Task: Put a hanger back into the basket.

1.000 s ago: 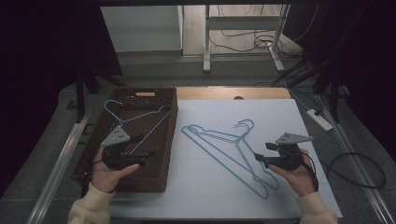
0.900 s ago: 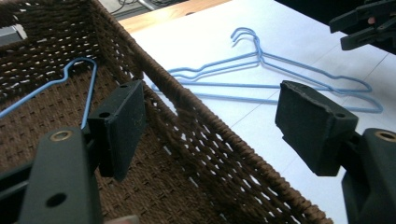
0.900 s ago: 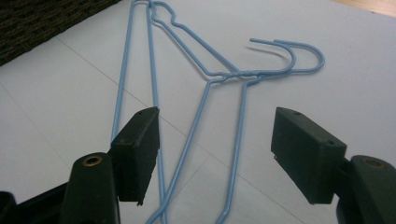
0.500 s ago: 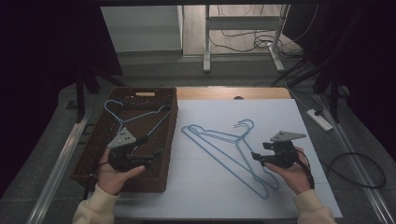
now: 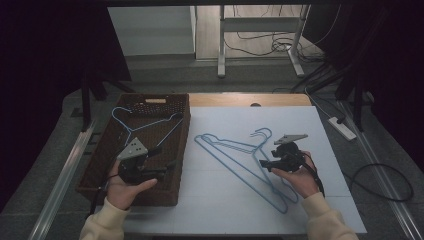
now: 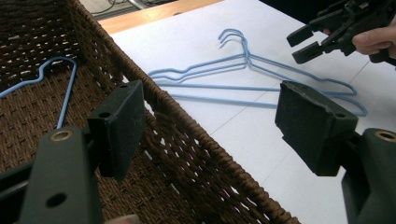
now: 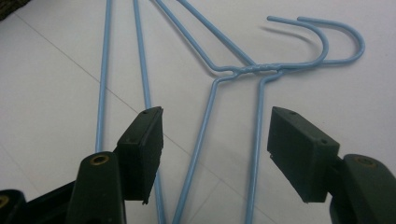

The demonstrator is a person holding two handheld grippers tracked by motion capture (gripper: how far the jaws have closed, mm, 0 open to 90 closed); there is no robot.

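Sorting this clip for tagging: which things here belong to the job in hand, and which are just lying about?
In the job:
- two blue wire hangers lying stacked on the white table
- right gripper, jaws apart over the hangers' arms, just been closing
- wicker basket holding one blue hanger
- left gripper, open above the basket

Lying about:
- power strip and cables on the floor
- desk legs behind

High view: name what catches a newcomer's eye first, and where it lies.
Two blue wire hangers lie overlapped on the white table. A third hanger rests in the brown wicker basket at the left. The right hand-held gripper points at the pair with its jaws open and has just been closing.
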